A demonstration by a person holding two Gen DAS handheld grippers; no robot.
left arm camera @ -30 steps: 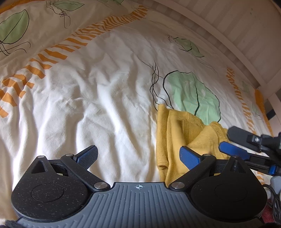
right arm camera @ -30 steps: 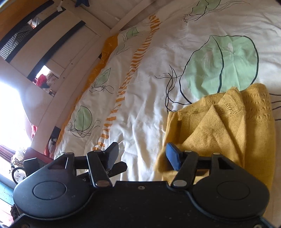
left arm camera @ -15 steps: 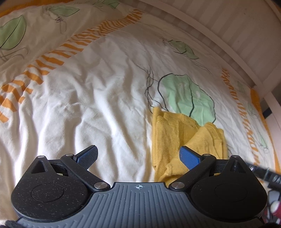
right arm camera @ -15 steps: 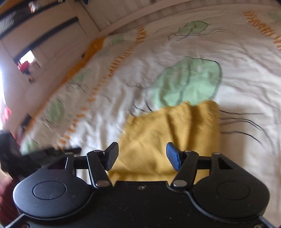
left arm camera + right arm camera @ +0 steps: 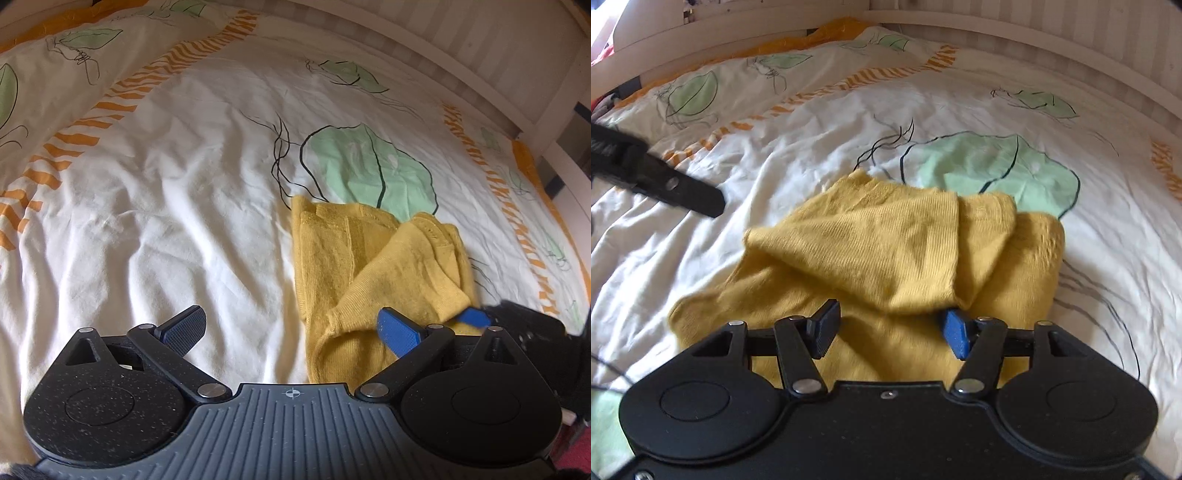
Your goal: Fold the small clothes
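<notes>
A small yellow knitted garment (image 5: 369,266) lies crumpled on the bed, with one flap folded over its middle. My left gripper (image 5: 291,330) hovers open over the bare sheet just left of the garment's near edge; its right pad sits above the cloth. My right gripper (image 5: 890,330) is open low over the garment (image 5: 886,251), and the folded flap's near edge lies between its fingers without being pinched. In the left wrist view the right gripper (image 5: 480,318) shows at the garment's right corner. One left gripper finger (image 5: 683,195) reaches in from the left.
The bed cover (image 5: 166,184) is white with green leaves and orange stripes, and wrinkled all over. A white slatted bed frame (image 5: 1034,40) runs along the far side. The mattress edge (image 5: 546,206) drops off at the right.
My right gripper has rolled level and come down over the yellow garment, which now fills its view. The left gripper has shifted slightly, and the right one reappears at its right edge.
</notes>
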